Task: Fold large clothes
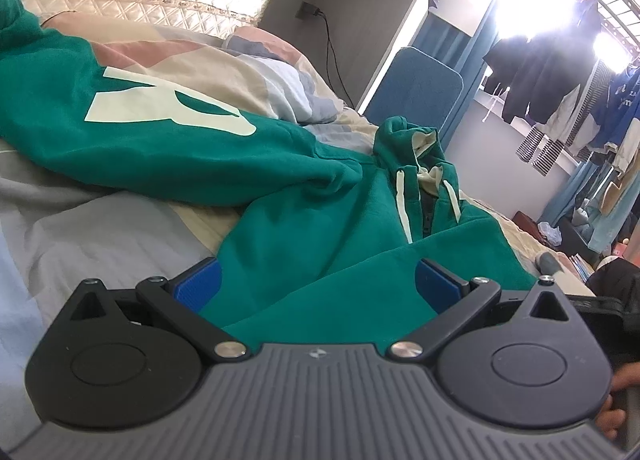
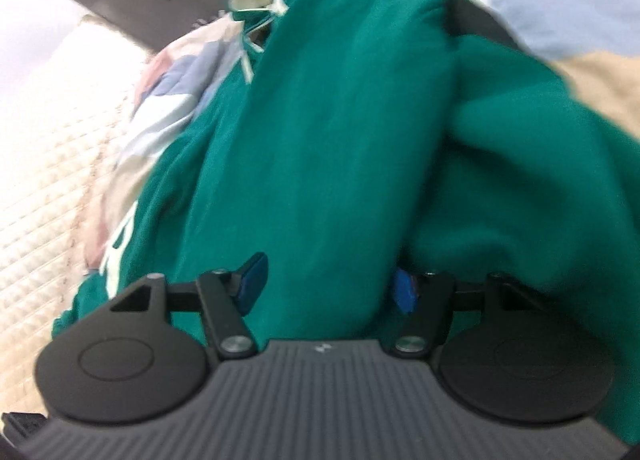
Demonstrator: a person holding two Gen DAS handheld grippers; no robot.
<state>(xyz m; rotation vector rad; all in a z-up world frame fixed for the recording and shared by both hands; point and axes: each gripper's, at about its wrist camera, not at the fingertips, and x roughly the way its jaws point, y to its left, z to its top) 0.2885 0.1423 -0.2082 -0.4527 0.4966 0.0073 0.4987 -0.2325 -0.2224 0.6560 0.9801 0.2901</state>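
Right gripper straddles a thick fold of the green hoodie, jaws apart, pads not visibly pressing. Left gripper hovers wide open over its hem at six o'clock, likely to steady it on the bed.

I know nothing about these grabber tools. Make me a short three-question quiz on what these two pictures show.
1. True or false: the green hoodie lies on a bed.
2. What colour are the hoodie's drawstrings? A) black B) cream C) red
3. Fill in: in the right wrist view, the right gripper has a thick fold of ____ fabric between its blue pads.

Key:
1. True. It sprawls over the patchwork bedding, with green cloth running between the wide-open fingers of the left gripper.
2. B, cream.
3. Green. Whether the pads actually press the cloth is unclear, since that view is blurred.
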